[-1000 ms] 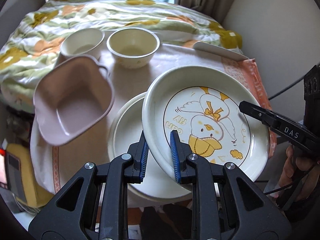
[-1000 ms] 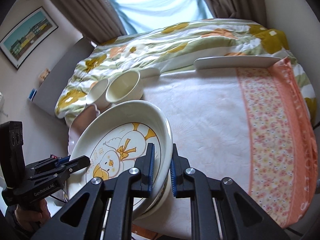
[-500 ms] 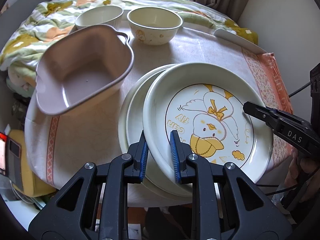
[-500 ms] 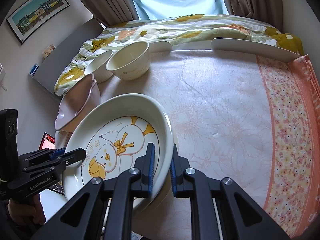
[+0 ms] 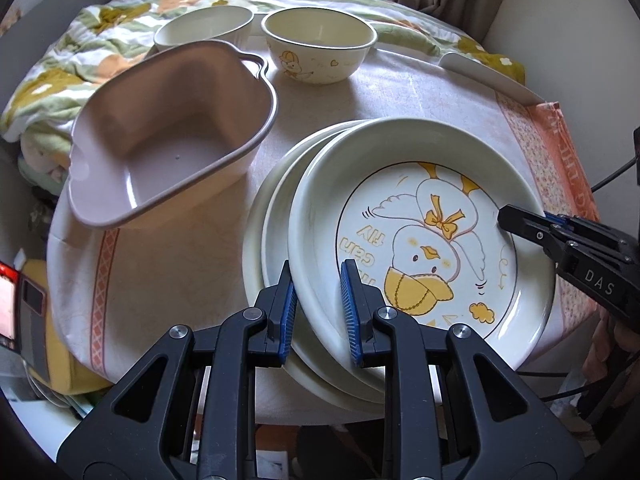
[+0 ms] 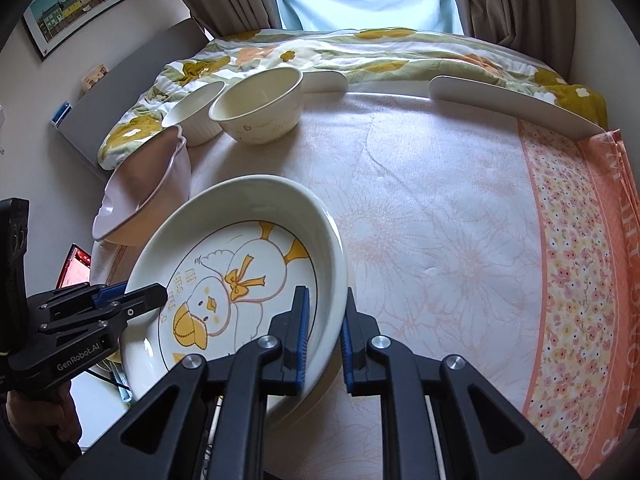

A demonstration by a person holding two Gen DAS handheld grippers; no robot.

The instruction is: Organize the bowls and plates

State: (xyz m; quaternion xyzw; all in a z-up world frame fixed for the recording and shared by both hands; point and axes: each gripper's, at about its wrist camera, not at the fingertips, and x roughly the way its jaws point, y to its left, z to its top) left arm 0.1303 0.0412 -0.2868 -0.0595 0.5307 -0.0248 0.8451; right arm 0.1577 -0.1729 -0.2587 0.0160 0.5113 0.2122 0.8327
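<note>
The duck plate [image 5: 420, 240] sits almost flat on the plain plates [image 5: 272, 216] stacked on the tabletop [image 5: 168, 280], its rim pinched on opposite sides by the left gripper [image 5: 318, 300] and right gripper [image 6: 324, 334], so both fingers must release outward.

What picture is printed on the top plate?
A yellow-and-white cartoon duck with a bow on the plate, clearest in the left wrist view.
</note>
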